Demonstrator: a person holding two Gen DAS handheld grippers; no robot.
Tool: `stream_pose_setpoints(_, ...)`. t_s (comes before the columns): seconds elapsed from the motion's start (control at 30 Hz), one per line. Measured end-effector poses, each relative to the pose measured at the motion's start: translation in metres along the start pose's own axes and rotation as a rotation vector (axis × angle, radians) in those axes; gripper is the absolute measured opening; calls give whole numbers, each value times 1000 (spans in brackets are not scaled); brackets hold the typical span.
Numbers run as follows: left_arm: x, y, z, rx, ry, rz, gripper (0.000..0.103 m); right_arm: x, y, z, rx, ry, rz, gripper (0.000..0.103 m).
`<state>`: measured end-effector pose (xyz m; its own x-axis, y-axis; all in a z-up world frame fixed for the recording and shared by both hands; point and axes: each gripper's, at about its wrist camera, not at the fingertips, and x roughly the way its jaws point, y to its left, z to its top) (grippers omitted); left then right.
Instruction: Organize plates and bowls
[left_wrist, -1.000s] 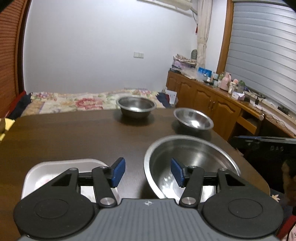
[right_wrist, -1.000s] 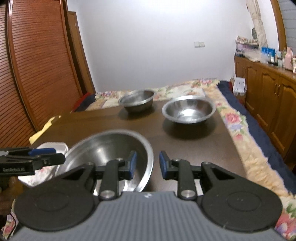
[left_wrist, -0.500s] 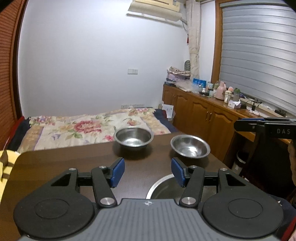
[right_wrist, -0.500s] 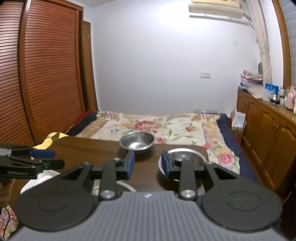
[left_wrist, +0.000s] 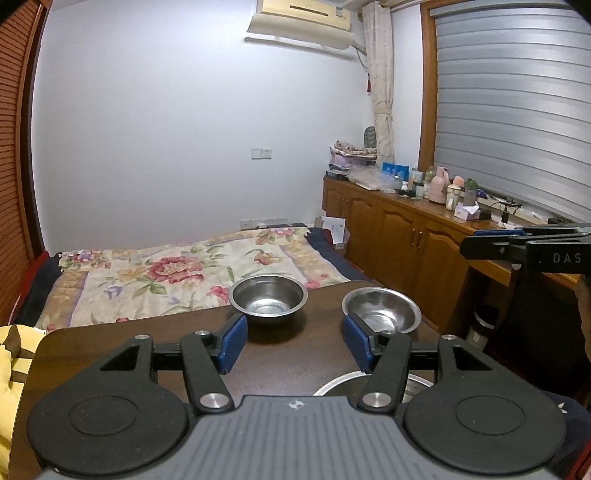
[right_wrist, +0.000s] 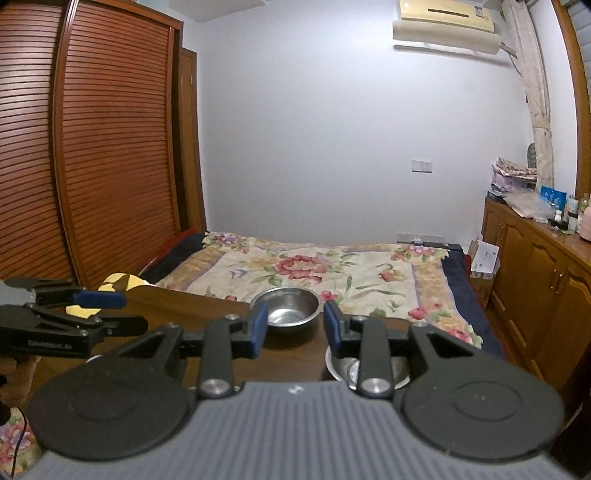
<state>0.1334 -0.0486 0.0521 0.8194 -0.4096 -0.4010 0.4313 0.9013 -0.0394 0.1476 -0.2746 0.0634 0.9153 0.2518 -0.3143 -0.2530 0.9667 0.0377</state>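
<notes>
Two small steel bowls stand at the far end of the dark wooden table (left_wrist: 110, 347): a deeper bowl (left_wrist: 267, 298) and a shallower bowl (left_wrist: 381, 309) to its right. They also show in the right wrist view: the deeper bowl (right_wrist: 286, 307) and the shallower bowl (right_wrist: 341, 367), partly hidden by a finger. Only the rim of a large steel bowl (left_wrist: 338, 384) shows below my left gripper (left_wrist: 294, 343), which is open, empty and raised above the table. My right gripper (right_wrist: 294, 326) is open and empty, also raised. The white dish is out of view.
A bed with a floral cover (left_wrist: 177, 273) lies beyond the table. Wooden cabinets (left_wrist: 406, 240) with clutter on top run along the right wall. A slatted wardrobe (right_wrist: 92, 147) stands at the left. The other gripper shows at each view's edge, the right one (left_wrist: 517, 245) and the left one (right_wrist: 66, 314).
Both grippers have risen and tilted up from the table. The large bowl and white dish have dropped almost out of view. Both stay open.
</notes>
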Motion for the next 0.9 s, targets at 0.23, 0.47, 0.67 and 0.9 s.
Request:
stream_pose_setpoints(0.23,29,14,12,20,13,33,61,20,-3,4,-22,10,-22,35)
stream_pose_setpoints(0.47,64,34,22,-3,38,65,61,42,-8,16,-36,9,-36,35)
stream_pose_setpoints(0.67,95,46,30,-13,70,80,61,65,-16,31,-47,17,-35,36)
stream_pose_setpoints(0.9,137,55,31,-33,121,62,61,114,-28,25,-8,98,-9,37)
